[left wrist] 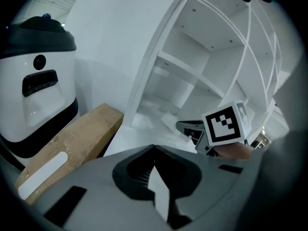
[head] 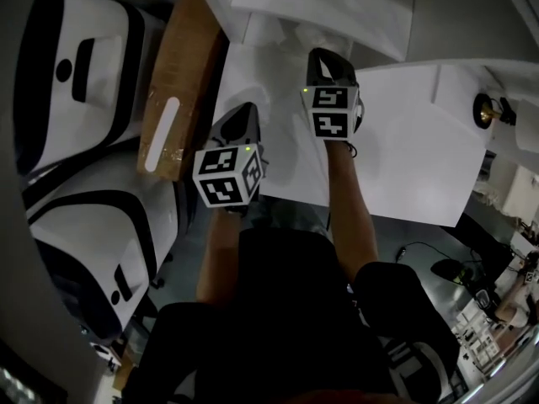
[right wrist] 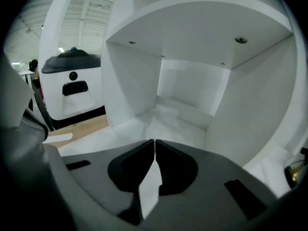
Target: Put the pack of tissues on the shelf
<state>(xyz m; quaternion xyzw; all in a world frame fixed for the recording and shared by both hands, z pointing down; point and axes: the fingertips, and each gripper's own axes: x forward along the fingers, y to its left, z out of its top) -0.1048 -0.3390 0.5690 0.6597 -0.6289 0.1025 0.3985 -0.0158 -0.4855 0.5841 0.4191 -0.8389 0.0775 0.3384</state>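
left gripper (left wrist: 154, 148) with jaws together and empty, right gripper (right wrist: 154, 142) likewise closed on nothing, facing a low compartment of the white shelf (right wrist: 134, 81), a pale crumpled shape on its floor, possibly the pack of tissues (left wrist: 168, 119) — white on white, hard to tell — cardboard box (left wrist: 72, 143) at left

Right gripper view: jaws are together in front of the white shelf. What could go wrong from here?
1. Right gripper and left gripper are both shut on nothing and no tissue pack shows anywhere, so there may be nothing to place.
2. The shelf compartment is right ahead; moving forward could knock its side wall.
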